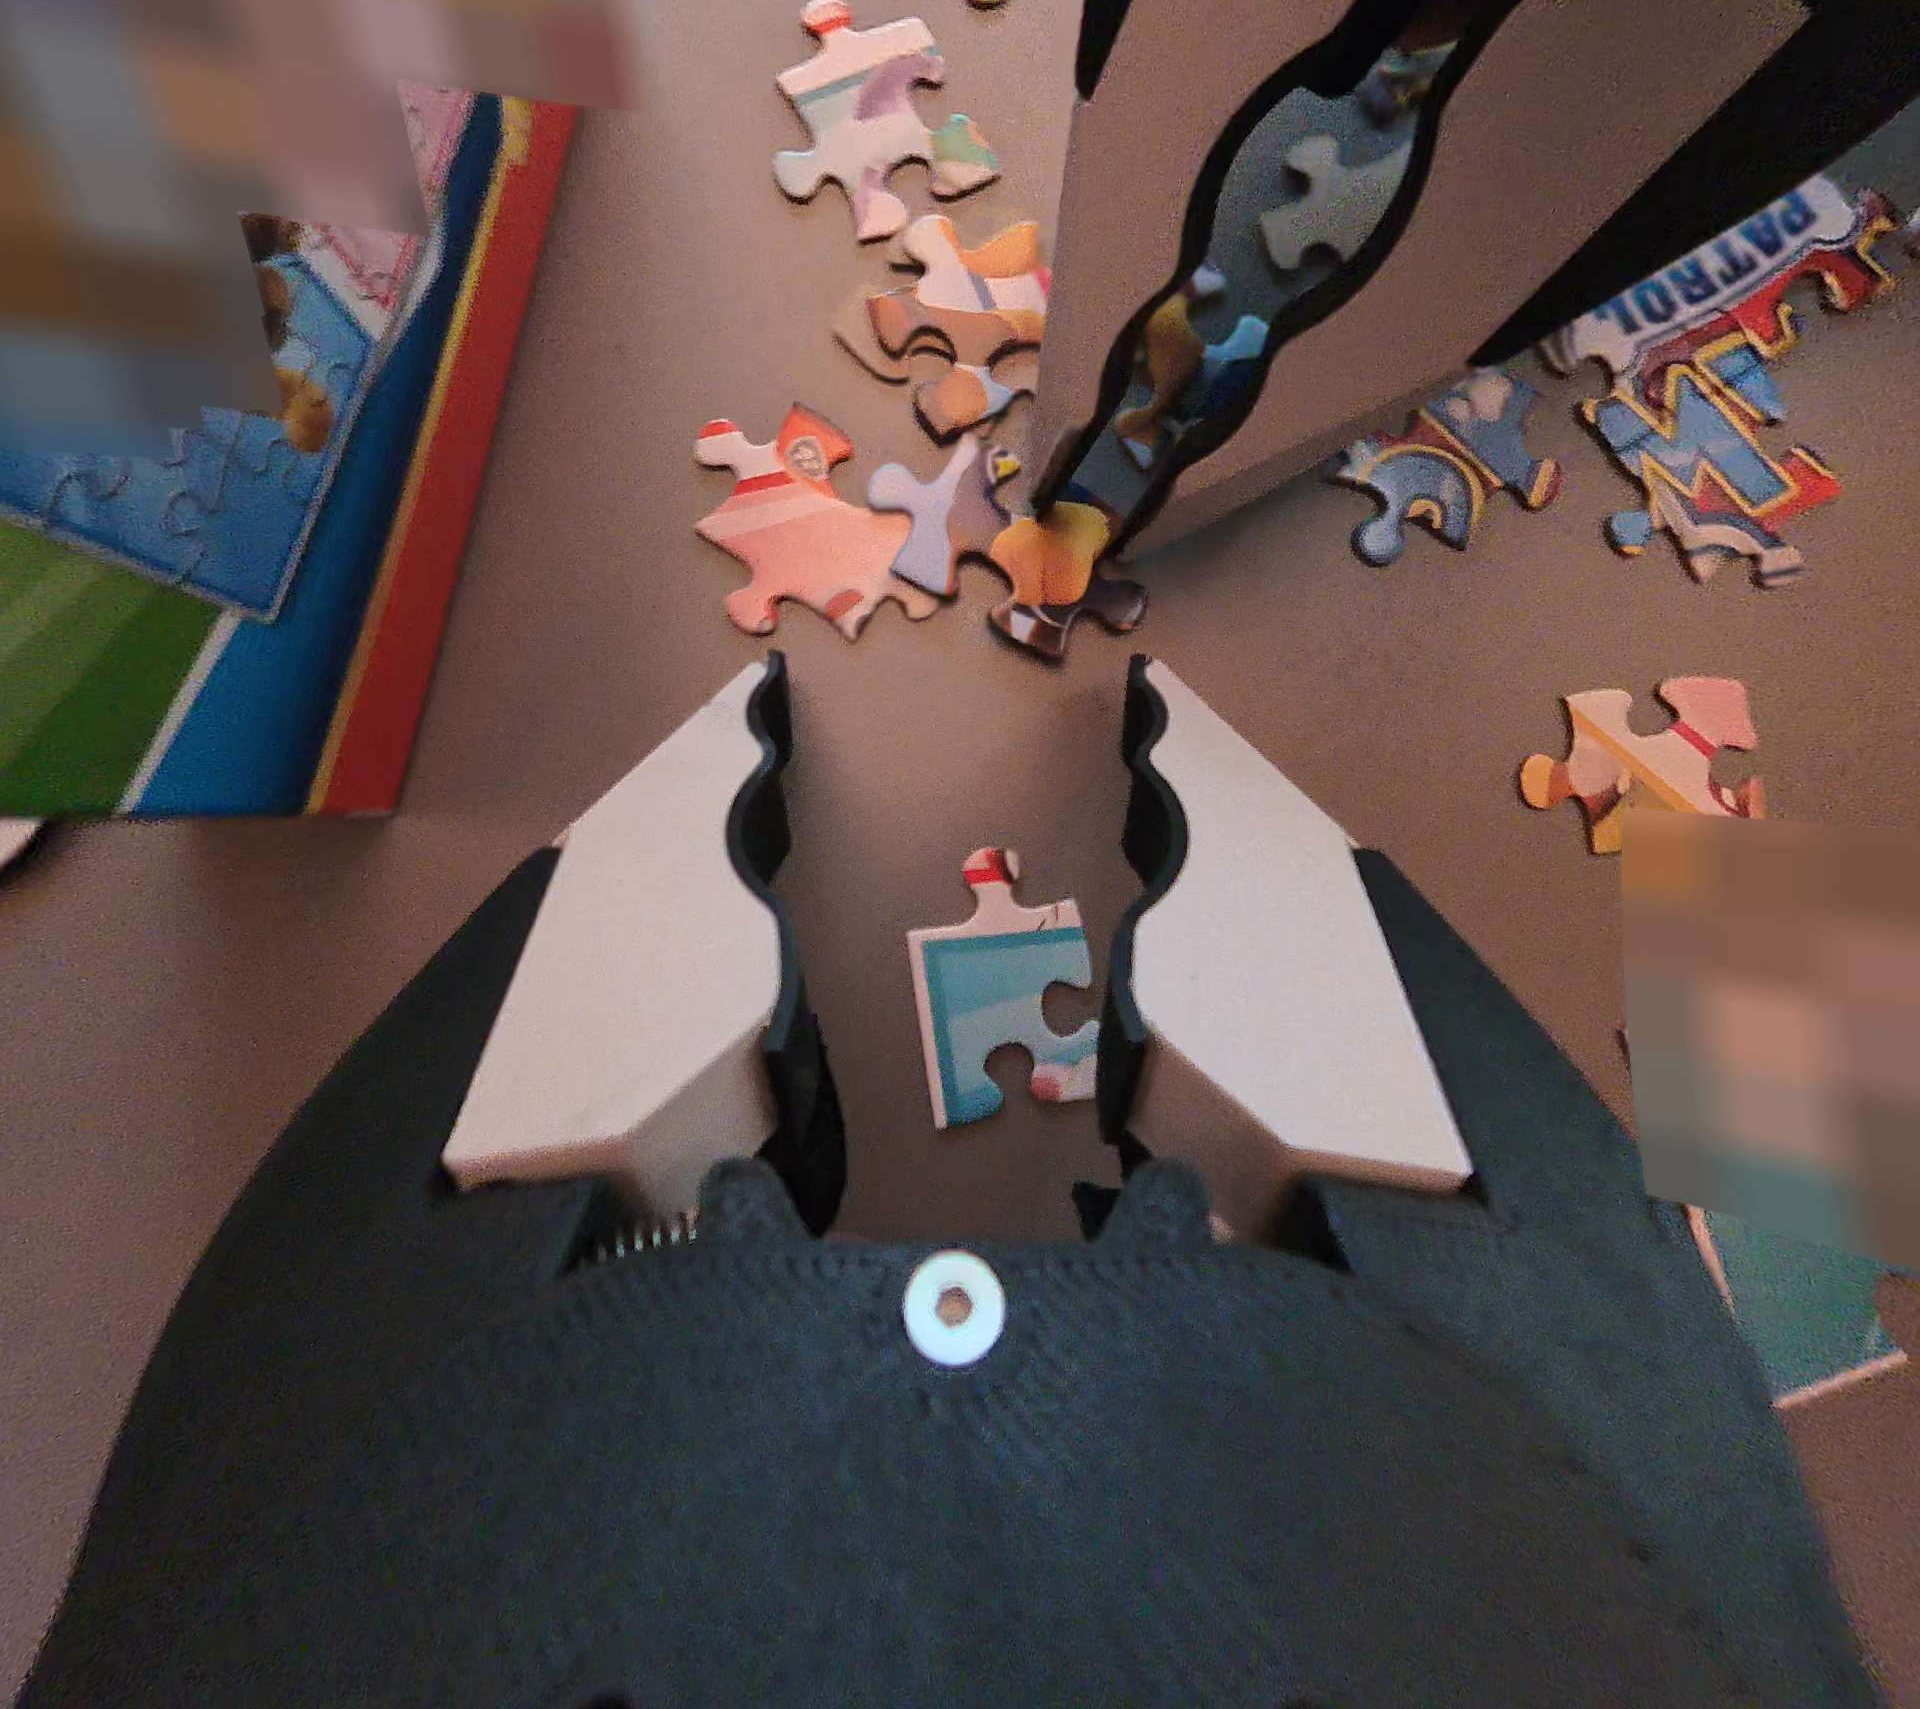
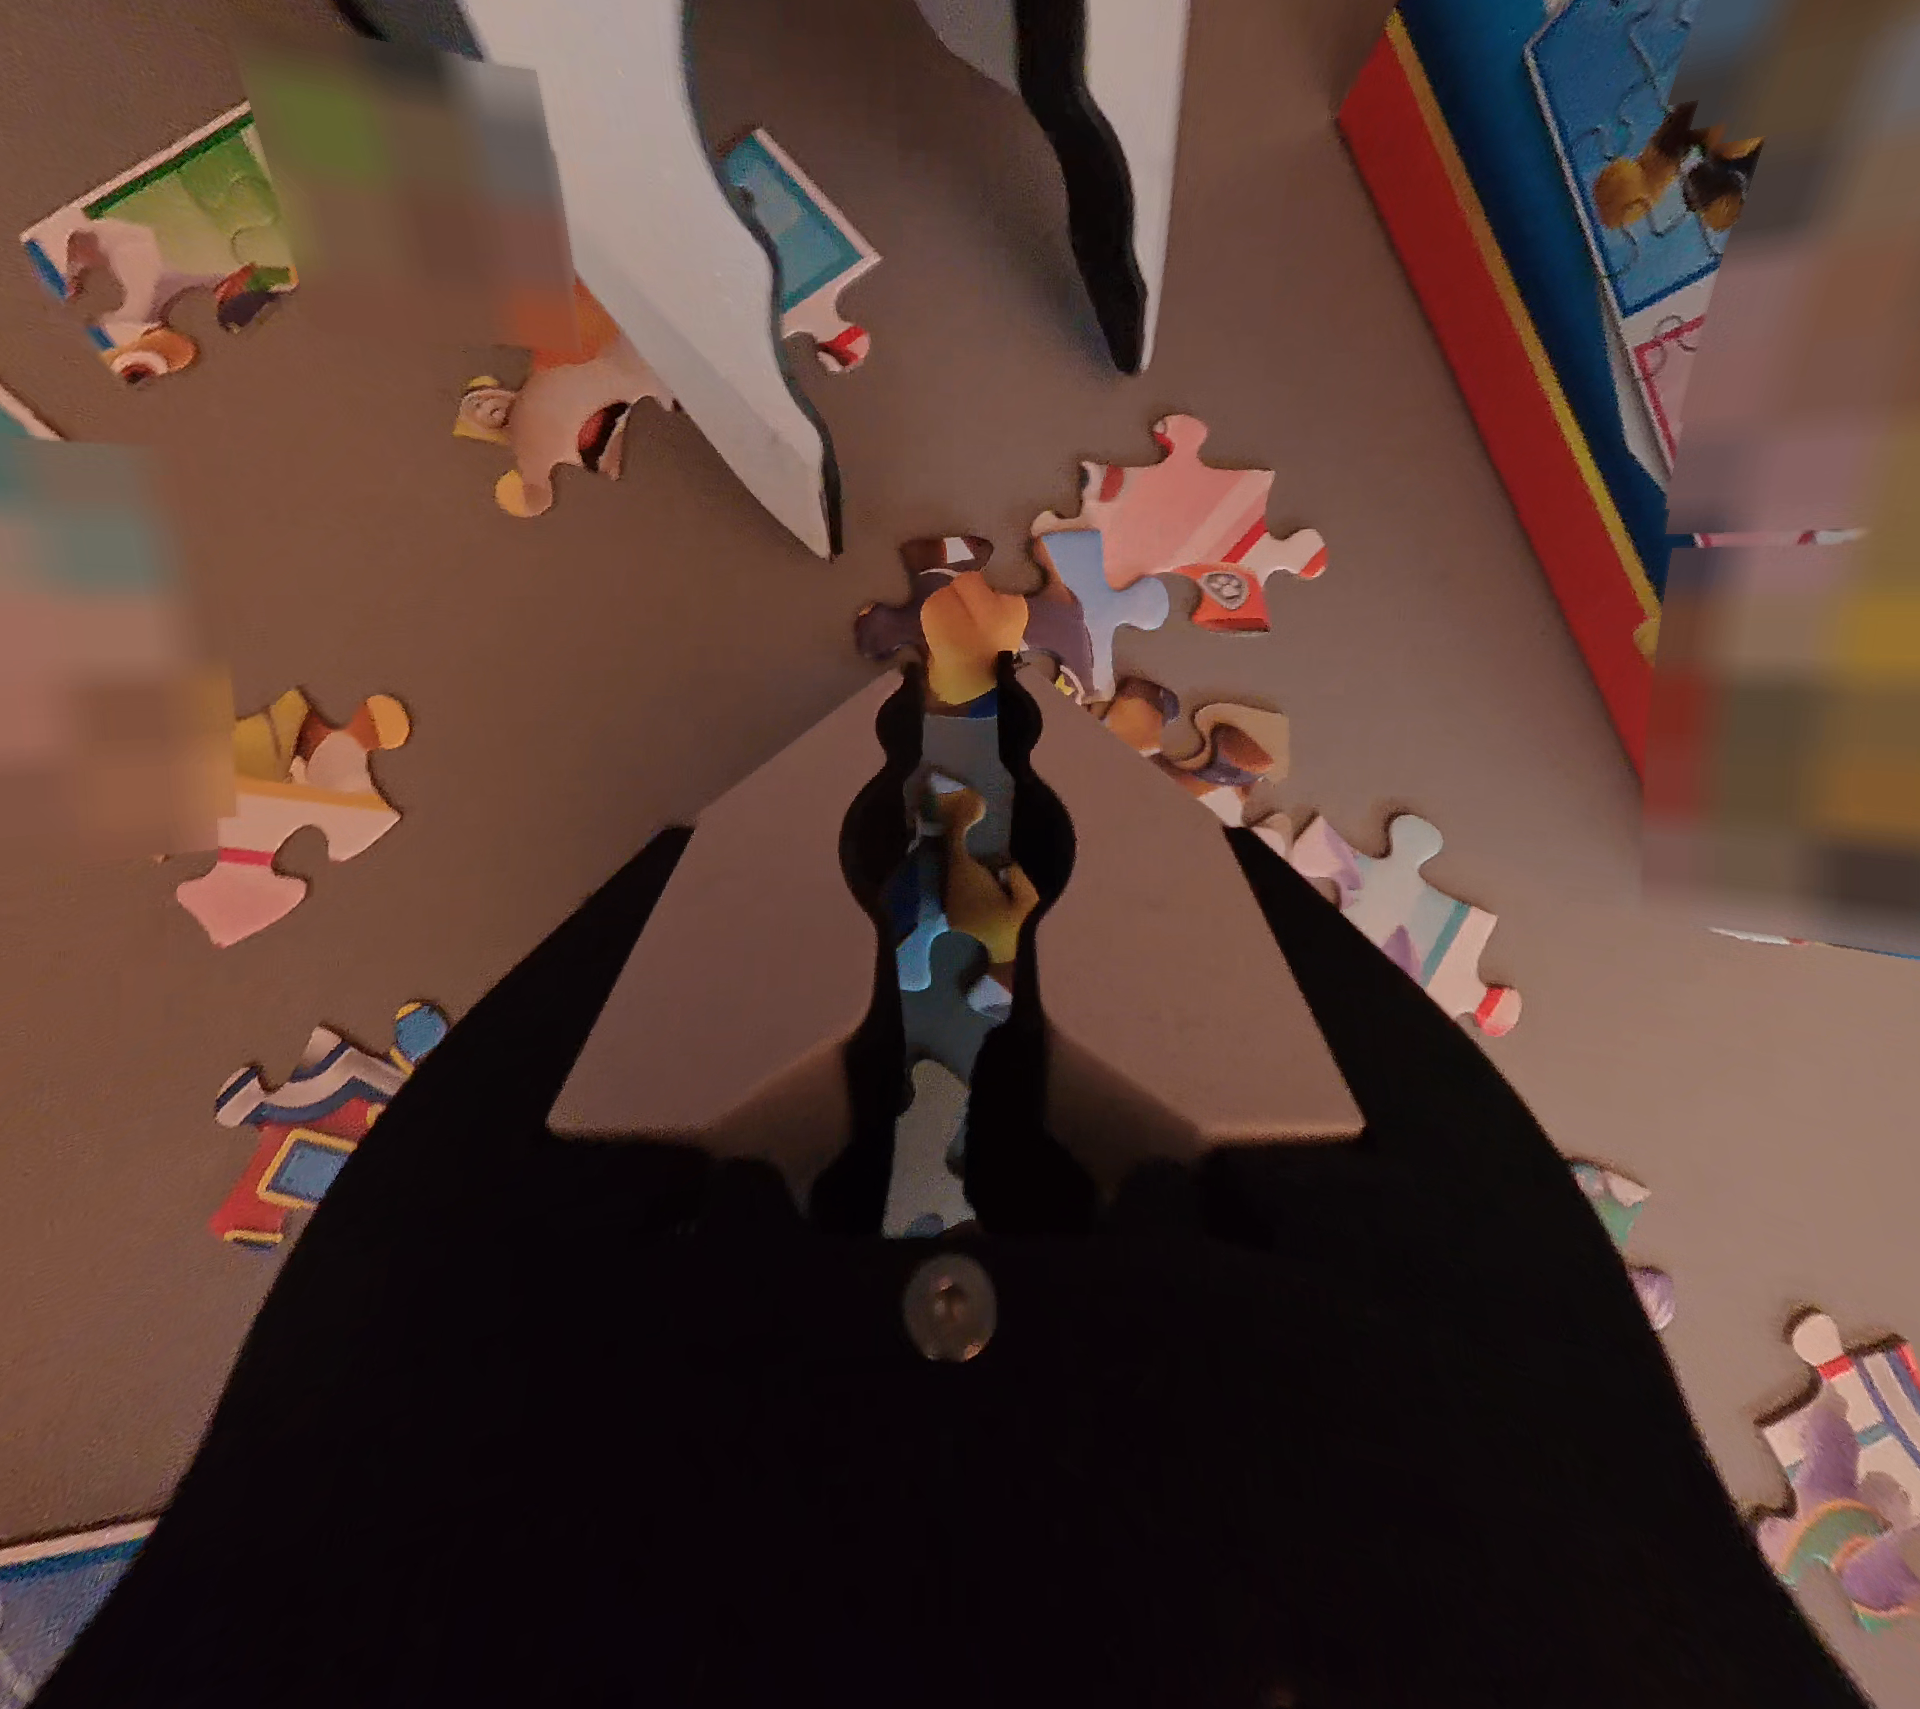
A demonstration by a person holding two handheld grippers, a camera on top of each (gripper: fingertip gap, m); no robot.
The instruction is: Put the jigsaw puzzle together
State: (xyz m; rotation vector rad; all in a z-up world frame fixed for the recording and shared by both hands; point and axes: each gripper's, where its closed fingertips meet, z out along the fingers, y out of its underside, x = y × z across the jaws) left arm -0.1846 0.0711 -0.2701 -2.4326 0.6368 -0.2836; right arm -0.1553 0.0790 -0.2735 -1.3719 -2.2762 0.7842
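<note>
Loose jigsaw pieces lie scattered on a grey-brown table (image 1: 623,828). My right gripper (image 2: 958,670) is shut on the edge of an orange-yellow piece (image 2: 971,625) that rests low on the table beside a pink piece (image 2: 1174,516). In the left wrist view it comes in from the upper right (image 1: 1075,521), pinching the same orange piece (image 1: 1049,563). My left gripper (image 1: 956,672) is open and empty, hovering just short of that cluster, with a teal edge piece (image 1: 997,984) on the table between its fingers. It also shows in the right wrist view (image 2: 977,454).
The puzzle box (image 1: 416,464) with a red and blue border lies at the left, and shows at the right in the right wrist view (image 2: 1507,329). More pieces lie in a row beyond the cluster (image 1: 883,121), at the right (image 1: 1662,745) and around the right gripper (image 2: 301,807). Left and right tips are no more than a few centimetres apart.
</note>
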